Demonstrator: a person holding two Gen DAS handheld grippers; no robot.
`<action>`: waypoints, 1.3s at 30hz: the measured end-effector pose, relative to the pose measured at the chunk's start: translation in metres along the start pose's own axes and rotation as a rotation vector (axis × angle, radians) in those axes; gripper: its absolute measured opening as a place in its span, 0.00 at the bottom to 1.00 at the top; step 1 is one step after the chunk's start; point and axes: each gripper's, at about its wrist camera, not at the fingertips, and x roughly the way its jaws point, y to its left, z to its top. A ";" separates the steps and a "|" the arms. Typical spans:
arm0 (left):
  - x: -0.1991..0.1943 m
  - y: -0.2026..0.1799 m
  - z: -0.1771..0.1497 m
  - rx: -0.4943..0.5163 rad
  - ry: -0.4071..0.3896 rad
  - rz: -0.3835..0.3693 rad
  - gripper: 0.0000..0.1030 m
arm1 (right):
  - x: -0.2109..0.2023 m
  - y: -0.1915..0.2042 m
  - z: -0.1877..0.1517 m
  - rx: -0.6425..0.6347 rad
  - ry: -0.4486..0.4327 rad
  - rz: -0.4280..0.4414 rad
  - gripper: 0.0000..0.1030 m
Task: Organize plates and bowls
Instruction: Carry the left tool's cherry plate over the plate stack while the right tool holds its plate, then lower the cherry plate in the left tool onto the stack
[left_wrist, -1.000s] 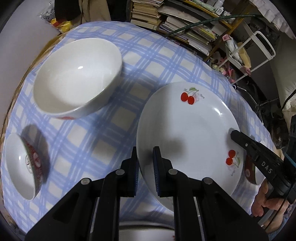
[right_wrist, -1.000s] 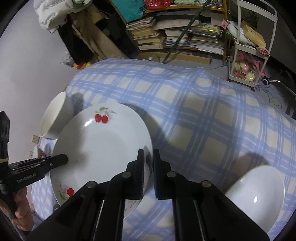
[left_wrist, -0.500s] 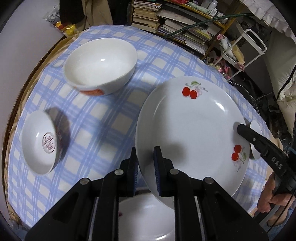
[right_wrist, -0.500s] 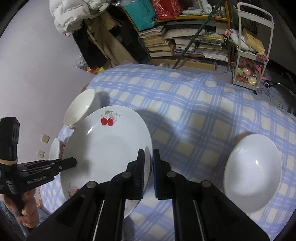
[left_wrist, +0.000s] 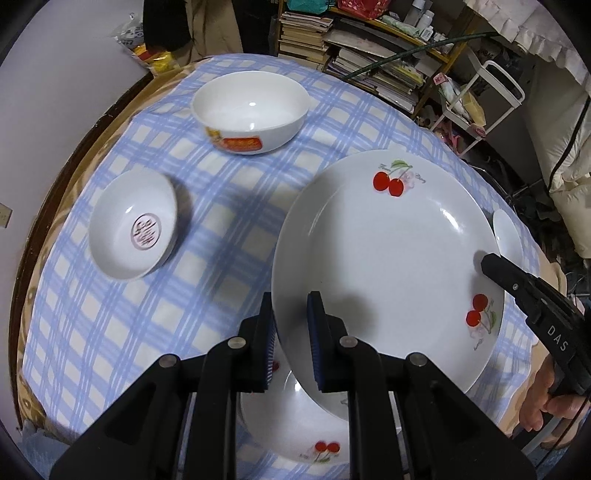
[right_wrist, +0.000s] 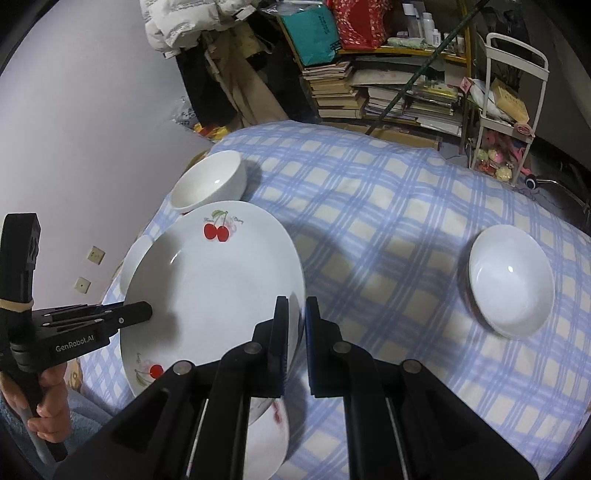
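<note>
A large white plate with red cherries (left_wrist: 388, 258) (right_wrist: 221, 280) hangs above the table, held from both sides. My left gripper (left_wrist: 291, 295) is shut on its left rim, and from the right wrist it shows at the plate's left edge (right_wrist: 144, 314). My right gripper (right_wrist: 297, 300) is shut on the opposite rim and reaches in from the right (left_wrist: 487, 263). A second cherry plate (left_wrist: 314, 439) lies on the cloth underneath. A big white bowl with an orange label (left_wrist: 251, 110) (right_wrist: 208, 182) stands at the back. A small bowl with a red emblem (left_wrist: 135, 229) sits at the left.
A blue plaid cloth (left_wrist: 229, 229) (right_wrist: 388, 221) covers the round table. Another small white bowl (right_wrist: 511, 280) (left_wrist: 506, 232) sits at the right. Stacked books (right_wrist: 340, 92) and a white wire cart (right_wrist: 513, 92) stand behind the table. A person's hand (right_wrist: 48, 410) grips the left tool.
Both grippers have risen and drawn back with the cherry plate between them. The bowls now look smaller and farther, and the second cherry plate has come into view underneath.
</note>
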 end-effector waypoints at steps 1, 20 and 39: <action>-0.003 0.002 -0.005 -0.001 -0.001 -0.004 0.16 | -0.003 0.002 -0.003 0.000 -0.003 0.001 0.10; -0.013 0.021 -0.098 0.020 -0.018 -0.022 0.17 | -0.026 0.033 -0.071 0.011 -0.062 -0.019 0.10; 0.041 0.020 -0.121 -0.029 0.083 0.002 0.18 | 0.005 0.025 -0.100 0.046 0.020 -0.077 0.10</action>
